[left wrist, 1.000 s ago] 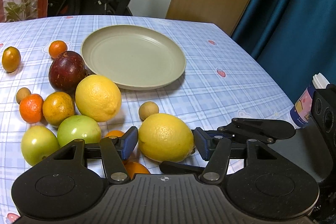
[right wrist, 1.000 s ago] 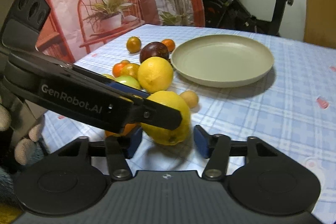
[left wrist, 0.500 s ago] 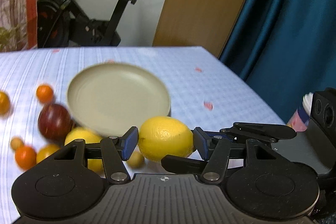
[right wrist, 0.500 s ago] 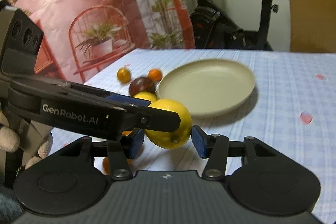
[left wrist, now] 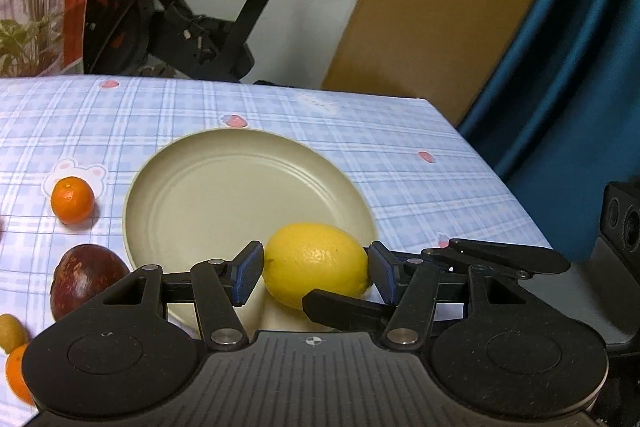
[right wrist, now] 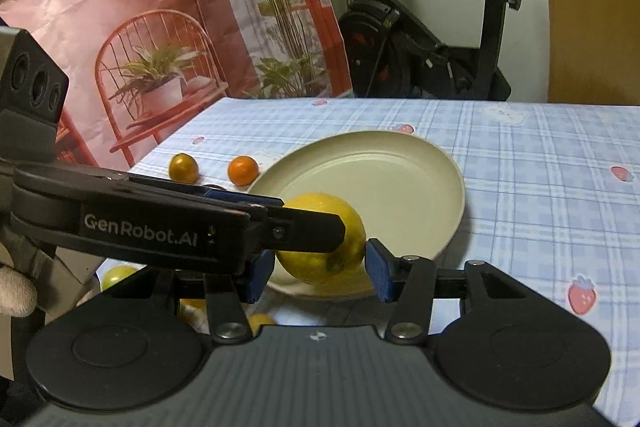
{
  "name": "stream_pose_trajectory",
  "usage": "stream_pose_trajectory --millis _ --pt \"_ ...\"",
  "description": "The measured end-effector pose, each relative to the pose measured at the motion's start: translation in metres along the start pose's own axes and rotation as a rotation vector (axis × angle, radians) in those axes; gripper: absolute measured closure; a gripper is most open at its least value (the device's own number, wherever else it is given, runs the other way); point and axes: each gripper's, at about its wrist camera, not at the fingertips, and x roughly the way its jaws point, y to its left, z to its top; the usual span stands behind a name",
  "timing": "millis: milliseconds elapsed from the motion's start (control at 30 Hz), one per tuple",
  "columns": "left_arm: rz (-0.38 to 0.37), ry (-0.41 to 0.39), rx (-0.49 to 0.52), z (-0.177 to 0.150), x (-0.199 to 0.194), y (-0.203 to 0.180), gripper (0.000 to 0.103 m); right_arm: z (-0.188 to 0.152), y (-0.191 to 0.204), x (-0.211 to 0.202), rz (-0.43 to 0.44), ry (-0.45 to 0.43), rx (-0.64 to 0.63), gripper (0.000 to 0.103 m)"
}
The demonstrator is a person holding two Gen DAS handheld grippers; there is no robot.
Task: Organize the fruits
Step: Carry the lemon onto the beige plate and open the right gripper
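Note:
A yellow lemon (left wrist: 316, 263) sits between the blue pads of both grippers, held above the near edge of the beige plate (left wrist: 224, 195). My left gripper (left wrist: 316, 267) is shut on its two ends. My right gripper (right wrist: 316, 267) crosses the left one at right angles and is shut on the same lemon (right wrist: 324, 239). The left gripper's finger (right wrist: 180, 227) hides part of the lemon in the right wrist view. The plate (right wrist: 400, 171) holds nothing else.
Left of the plate lie a small orange (left wrist: 72, 200), a dark red fruit (left wrist: 86, 279) and further small fruits (left wrist: 12, 333). Two small oranges (right wrist: 243, 170) lie beyond the plate's left side. The table's right edge (left wrist: 500, 187) drops to a blue curtain.
Both grippers have lifted the lemon from the table beside the other fruits and carried it forward to above the plate's near edge. The other fruits have dropped out of view to the left.

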Motion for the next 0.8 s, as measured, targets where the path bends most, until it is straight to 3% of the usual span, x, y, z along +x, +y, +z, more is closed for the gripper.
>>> stream_pose_trajectory --millis 267,400,567,800 --pt "0.014 -0.030 -0.008 0.015 0.011 0.001 0.043 0.018 -0.011 0.021 -0.011 0.006 -0.004 0.051" --pt "0.028 -0.049 -0.016 0.021 0.010 0.002 0.043 0.029 -0.006 0.025 -0.062 -0.001 -0.041 0.051" --pt "0.051 -0.067 -0.014 0.019 -0.001 0.001 0.042 0.032 -0.004 0.026 -0.109 -0.005 -0.046 0.047" --pt "0.101 -0.129 -0.009 0.013 -0.030 0.003 0.038 0.031 -0.003 0.010 -0.111 -0.042 0.000 0.046"
